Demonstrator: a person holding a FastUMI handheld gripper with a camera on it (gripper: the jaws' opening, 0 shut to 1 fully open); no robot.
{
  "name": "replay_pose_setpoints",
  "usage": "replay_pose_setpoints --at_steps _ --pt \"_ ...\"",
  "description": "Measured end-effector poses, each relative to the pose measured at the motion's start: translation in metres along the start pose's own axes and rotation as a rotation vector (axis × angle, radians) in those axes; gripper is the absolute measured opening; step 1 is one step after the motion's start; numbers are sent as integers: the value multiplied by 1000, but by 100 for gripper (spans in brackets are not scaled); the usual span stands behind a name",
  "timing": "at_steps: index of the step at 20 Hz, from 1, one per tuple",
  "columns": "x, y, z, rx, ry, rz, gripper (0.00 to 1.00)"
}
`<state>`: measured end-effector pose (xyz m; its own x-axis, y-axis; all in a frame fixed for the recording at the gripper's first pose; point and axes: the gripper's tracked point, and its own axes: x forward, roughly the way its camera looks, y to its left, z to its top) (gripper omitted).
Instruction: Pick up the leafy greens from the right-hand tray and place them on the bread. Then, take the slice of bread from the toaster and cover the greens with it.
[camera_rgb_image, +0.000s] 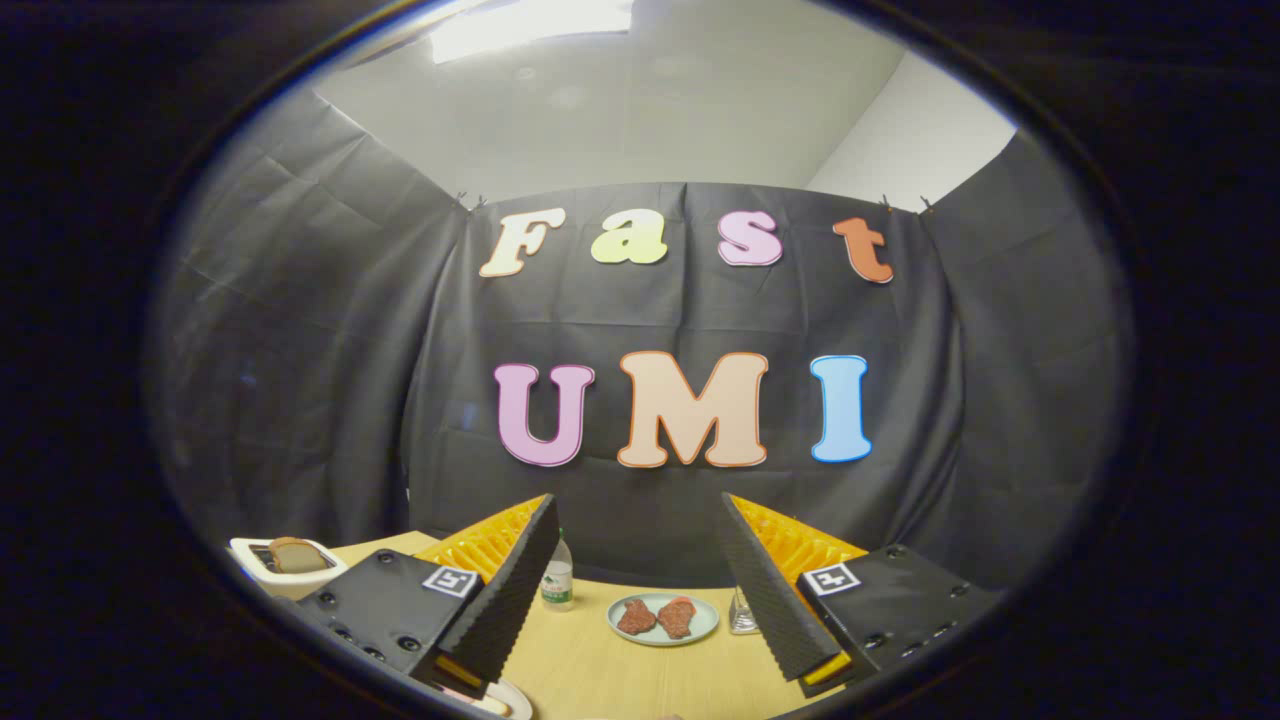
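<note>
My gripper (638, 595) is open, raised above the wooden table (590, 670), with nothing between its fingers. A white toaster (280, 565) stands beyond the left finger (505, 600), with a slice of brown bread (297, 553) sticking out of its slot. Just under the left fingertip peeks the rim of a white plate (505, 700); what lies on it is hidden. The leafy greens are hidden from me.
Ahead between the fingers sits a pale plate (663, 619) holding two reddish meat pieces (657, 616). A small plastic bottle (557, 575) stands by the left finger, and a small clear glass object (742, 612) by the right finger. The black cloth wall closes the table's far side.
</note>
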<state>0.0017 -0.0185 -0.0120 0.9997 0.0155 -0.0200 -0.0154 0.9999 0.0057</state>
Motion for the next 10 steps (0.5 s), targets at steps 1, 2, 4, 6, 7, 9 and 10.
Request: replay_pose_setpoints --at_steps 1,2,4,6,7,9,10 --pt "0 0 -2 -5 1 9 100" --pt "-1 -1 -3 -12 4 20 100" --pt "-1 -2 -6 -26 7 44 100" --pt "-3 -3 -11 -33 17 72 100" --pt "-5 -5 -16 -32 25 86 100" --pt "-7 -9 -25 -34 50 110 100" --pt "-7 -11 -29 -35 62 122 100"
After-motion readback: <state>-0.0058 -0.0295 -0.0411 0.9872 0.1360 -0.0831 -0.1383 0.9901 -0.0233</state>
